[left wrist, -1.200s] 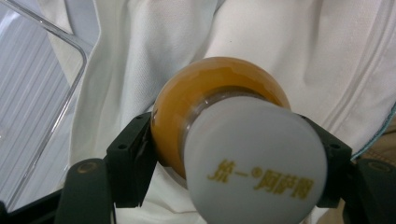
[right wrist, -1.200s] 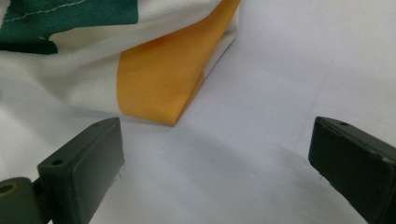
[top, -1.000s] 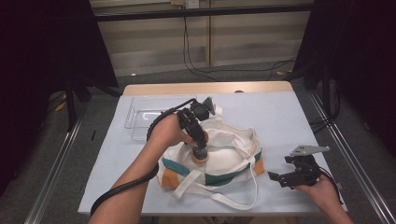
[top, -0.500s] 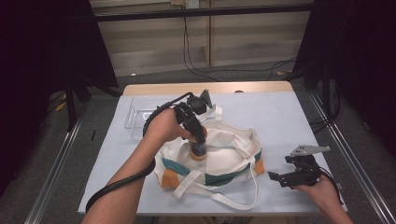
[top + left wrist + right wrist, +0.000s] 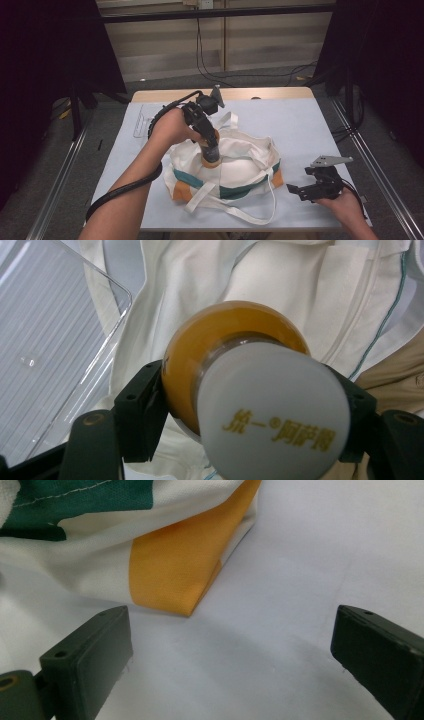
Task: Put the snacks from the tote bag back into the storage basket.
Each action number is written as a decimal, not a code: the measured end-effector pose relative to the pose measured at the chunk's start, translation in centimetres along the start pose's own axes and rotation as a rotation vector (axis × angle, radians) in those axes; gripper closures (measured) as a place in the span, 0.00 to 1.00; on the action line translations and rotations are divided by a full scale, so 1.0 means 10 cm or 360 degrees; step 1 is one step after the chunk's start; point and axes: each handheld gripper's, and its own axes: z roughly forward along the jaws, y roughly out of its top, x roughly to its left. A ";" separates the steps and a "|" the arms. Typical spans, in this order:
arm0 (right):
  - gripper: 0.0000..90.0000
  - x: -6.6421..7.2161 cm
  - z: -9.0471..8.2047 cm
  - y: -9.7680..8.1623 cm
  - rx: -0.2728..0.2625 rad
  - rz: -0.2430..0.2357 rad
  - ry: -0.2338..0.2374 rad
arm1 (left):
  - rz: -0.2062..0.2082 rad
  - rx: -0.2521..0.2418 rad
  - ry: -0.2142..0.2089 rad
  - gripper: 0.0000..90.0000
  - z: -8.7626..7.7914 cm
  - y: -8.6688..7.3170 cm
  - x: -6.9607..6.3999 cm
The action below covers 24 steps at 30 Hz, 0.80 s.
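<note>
The work looks about midway, on a guess that the bottle (image 5: 240,390) (orange drink, white cap) is being packed: it hangs just above the open mouth of the canvas bag (image 5: 240,170) on the bench (image 5: 310,125), not yet lowered inside or let go. The left gripper (image 5: 210,150) has its jaws clenched on the bottle's neck, below the cap. The right gripper (image 5: 312,189) sits beside the bag's orange corner, jaws spread wide, holding nothing. A clear tray (image 5: 45,350) lies nearby.
</note>
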 end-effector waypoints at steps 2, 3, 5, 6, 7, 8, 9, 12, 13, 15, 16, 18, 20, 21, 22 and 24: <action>0.03 0.00 0.00 0.00 0.0002 -0.0001 0.0003 | -0.0002 -0.0002 -0.0001 0.34 -0.01 0.01 0.00; 0.03 0.00 0.00 0.00 0.0002 -0.0001 0.0003 | -0.0015 -0.0019 0.0003 0.34 -0.02 0.01 -0.01; 0.03 0.00 0.00 0.00 0.0006 -0.0003 0.0005 | -0.0009 -0.0010 0.0002 0.34 -0.04 0.02 -0.01; 0.03 0.00 0.00 0.00 0.0002 0.0000 0.0004 | -0.0018 -0.0018 0.0001 0.34 -0.04 0.02 -0.01; 0.03 0.00 -0.01 0.00 0.0001 -0.0002 0.0003 | -0.0005 -0.0009 0.0002 0.34 -0.05 0.02 0.00; 0.03 0.00 -0.01 0.00 0.0000 -0.0003 0.0004 | 0.0011 0.0002 -0.0002 0.34 -0.06 0.03 0.00; 0.03 0.00 -0.01 0.00 0.0000 -0.0003 0.0004 | 0.0005 -0.0006 -0.0004 0.34 -0.07 0.03 0.00; 0.03 0.00 0.00 0.00 0.0004 0.0000 0.0005 | 0.0014 0.0004 -0.0011 0.34 -0.09 0.04 0.00; 0.03 0.00 0.00 0.00 0.0006 -0.0002 0.0007 | 0.0033 0.0007 -0.0010 0.34 -0.11 0.04 0.01; 0.03 0.00 0.00 0.00 0.0006 -0.0006 0.0007 | 0.0022 -0.0003 -0.0011 0.34 -0.11 0.04 0.01; 0.03 0.00 0.00 0.00 0.0007 -0.0013 0.0004 | 0.0027 0.0000 -0.0019 0.34 -0.13 0.05 0.02; 0.03 0.00 0.00 0.00 0.0002 -0.0019 0.0004 | 0.0010 -0.0011 -0.0016 0.34 -0.15 0.06 0.02; 0.03 0.00 0.00 0.00 0.0002 -0.0017 0.0003 | 0.0035 0.0008 -0.0016 0.34 -0.16 0.06 0.03; 0.03 0.00 0.00 0.00 0.0001 -0.0019 0.0002 | 0.0036 0.0000 -0.0010 0.34 -0.17 0.06 0.03; 0.03 0.00 0.00 0.00 0.0002 -0.0020 0.0002 | 0.0030 -0.0002 -0.0006 0.34 -0.17 0.07 0.02; 0.03 0.00 0.00 0.00 0.0012 -0.0010 0.0003 | 0.0043 -0.0008 0.0005 0.34 -0.19 0.08 0.02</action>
